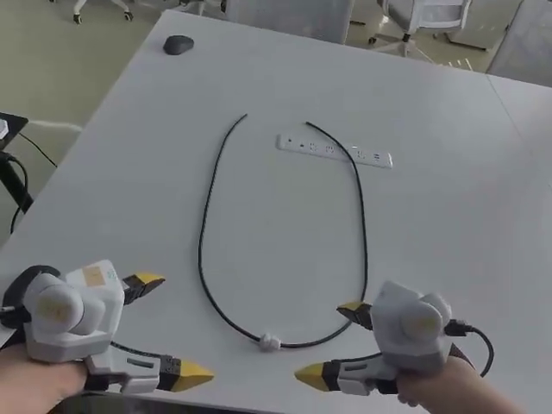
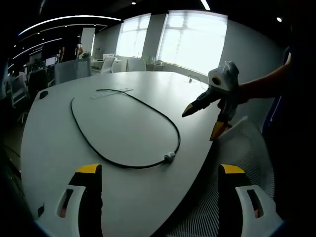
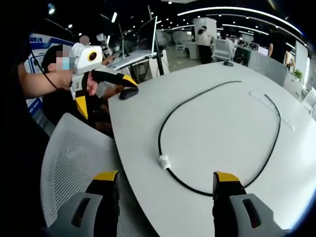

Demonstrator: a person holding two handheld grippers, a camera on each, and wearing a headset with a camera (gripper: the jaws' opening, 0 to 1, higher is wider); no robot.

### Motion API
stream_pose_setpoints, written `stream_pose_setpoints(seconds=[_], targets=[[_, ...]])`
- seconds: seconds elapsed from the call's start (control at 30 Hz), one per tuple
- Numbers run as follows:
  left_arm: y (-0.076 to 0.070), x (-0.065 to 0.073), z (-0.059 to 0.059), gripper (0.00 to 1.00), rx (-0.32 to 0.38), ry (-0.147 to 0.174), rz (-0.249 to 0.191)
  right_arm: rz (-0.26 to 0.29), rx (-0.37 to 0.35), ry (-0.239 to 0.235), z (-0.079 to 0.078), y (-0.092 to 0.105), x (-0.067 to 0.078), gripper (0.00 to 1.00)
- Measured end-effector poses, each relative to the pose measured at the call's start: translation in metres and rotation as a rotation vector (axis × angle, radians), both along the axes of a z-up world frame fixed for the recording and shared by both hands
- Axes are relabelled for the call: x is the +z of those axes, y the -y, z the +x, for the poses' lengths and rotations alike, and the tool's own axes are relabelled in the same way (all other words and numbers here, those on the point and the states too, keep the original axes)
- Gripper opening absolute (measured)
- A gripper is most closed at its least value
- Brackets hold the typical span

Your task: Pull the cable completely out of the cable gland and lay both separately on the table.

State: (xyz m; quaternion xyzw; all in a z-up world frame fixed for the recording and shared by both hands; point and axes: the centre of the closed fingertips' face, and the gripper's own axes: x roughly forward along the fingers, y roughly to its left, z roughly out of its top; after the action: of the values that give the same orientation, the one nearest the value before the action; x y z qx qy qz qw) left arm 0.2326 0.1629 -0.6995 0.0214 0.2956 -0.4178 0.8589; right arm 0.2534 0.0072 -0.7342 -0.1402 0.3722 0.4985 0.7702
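At the near edge of the table (image 1: 431, 241) we hold both grippers just short of the work, and nothing is picked up yet. The cable (image 1: 207, 216) lies in a long loop with its two ends at the far side, the right one crossing a power strip (image 1: 335, 151). The small white gland (image 1: 270, 341) sits threaded on the cable at the nearest point of the loop, between the left gripper (image 1: 175, 328) and the right gripper (image 1: 328, 341). Both have their jaws spread wide and hold nothing.

We judge the task to be at its first step, the approach. The next move calls for one gripper to pinch the gland and the other to take the cable just beside it, so the cable can be drawn through.

The gland is too small for us to tell which way it faces or how tightly it clamps. The head view cuts off our hands at its near edge.
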Motion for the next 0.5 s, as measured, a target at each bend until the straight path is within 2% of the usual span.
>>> stream_pose_setpoints(seconds=[0.23, 0.5], targets=[[0.003, -0.004, -0.005, 0.97, -0.003, -0.010, 0.007, -0.024, 0.019, -0.007, 0.005, -0.002, -0.007, 0.69], [0.002, -0.009, -0.011, 0.97, 0.004, -0.026, 0.016, -0.080, 0.120, -0.011, 0.008, -0.011, -0.024, 0.58]])
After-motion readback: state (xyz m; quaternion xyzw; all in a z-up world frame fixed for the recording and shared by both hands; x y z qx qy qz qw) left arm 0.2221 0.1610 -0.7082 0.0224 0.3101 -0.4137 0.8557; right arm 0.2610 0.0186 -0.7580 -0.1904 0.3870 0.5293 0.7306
